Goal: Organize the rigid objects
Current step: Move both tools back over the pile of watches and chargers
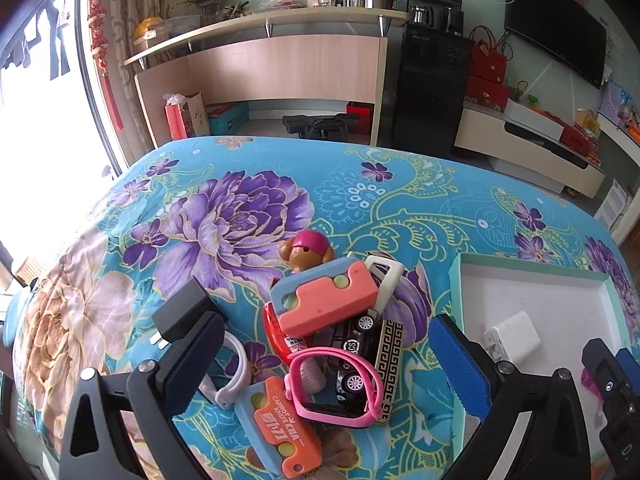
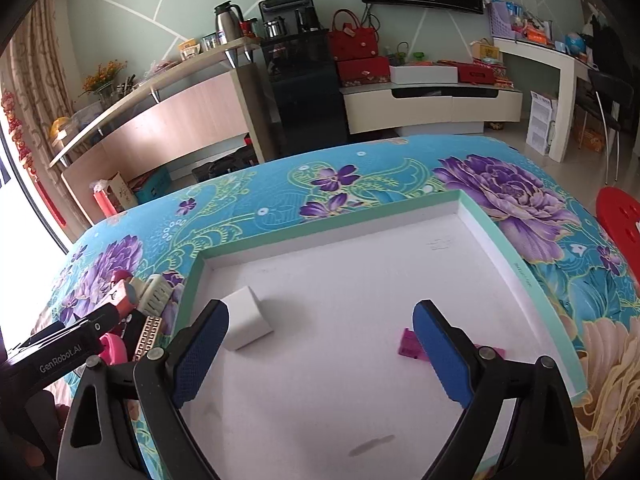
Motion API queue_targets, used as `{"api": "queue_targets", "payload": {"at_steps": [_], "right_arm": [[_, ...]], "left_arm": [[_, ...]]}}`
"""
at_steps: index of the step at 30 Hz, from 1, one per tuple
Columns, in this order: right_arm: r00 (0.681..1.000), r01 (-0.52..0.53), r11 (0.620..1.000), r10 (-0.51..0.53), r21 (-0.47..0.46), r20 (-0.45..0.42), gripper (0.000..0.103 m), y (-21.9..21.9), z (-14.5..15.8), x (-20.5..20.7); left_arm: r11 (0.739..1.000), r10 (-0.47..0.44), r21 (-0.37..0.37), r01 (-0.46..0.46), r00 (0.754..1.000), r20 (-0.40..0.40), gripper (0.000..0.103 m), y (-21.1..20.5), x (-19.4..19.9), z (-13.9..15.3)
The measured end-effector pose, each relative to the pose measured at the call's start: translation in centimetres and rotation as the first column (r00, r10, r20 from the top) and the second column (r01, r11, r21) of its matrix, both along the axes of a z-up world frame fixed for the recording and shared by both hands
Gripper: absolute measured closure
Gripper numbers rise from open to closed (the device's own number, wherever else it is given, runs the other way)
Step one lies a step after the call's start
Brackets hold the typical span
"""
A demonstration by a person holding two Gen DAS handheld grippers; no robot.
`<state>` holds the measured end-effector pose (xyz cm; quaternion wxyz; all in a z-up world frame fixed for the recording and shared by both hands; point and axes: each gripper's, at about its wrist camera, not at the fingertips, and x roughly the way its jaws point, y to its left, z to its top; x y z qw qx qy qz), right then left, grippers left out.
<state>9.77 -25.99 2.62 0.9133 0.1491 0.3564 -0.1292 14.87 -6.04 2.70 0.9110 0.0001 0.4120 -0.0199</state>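
A pile of small toys lies on the flowered cloth: a pink-and-blue toy knife, a black toy car, a pink strap, an orange toy knife, a black plug and a dog figure. My left gripper stands open around the pile's middle, pressing on nothing. The white tray holds a white charger cube and a flat pink piece. Over the tray my right gripper is open and empty, the cube by its left finger.
The tray lies right of the pile, its rim close to my left gripper's right finger. A patterned box and a white strap lie in the pile. A red stool stands beyond the table's right edge.
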Motion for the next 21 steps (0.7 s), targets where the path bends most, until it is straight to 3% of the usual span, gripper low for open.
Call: {"api": "queue_targets", "payload": {"at_steps": [7, 12, 21], "right_arm": [[0.995, -0.090, 0.996, 0.089, 0.018, 0.039, 0.009, 3.3, -0.1, 1.8], [0.994, -0.109, 0.994, 0.108, 0.003, 0.018, 0.009, 4.6, -0.7, 2.6], [0.987, -0.157, 0.988, 0.157, -0.010, -0.035, 0.009, 6.6, -1.5, 3.5]], "left_arm": [[0.996, 0.092, -0.011, -0.092, 0.996, 0.007, 0.000, 3.3, 0.6, 0.6], [0.989, 0.141, 0.041, -0.141, 0.990, 0.006, 0.000, 5.3, 0.4, 0.4], [0.984, 0.178, -0.002, -0.178, 0.983, -0.053, 0.000, 9.0, 0.1, -0.5]]}}
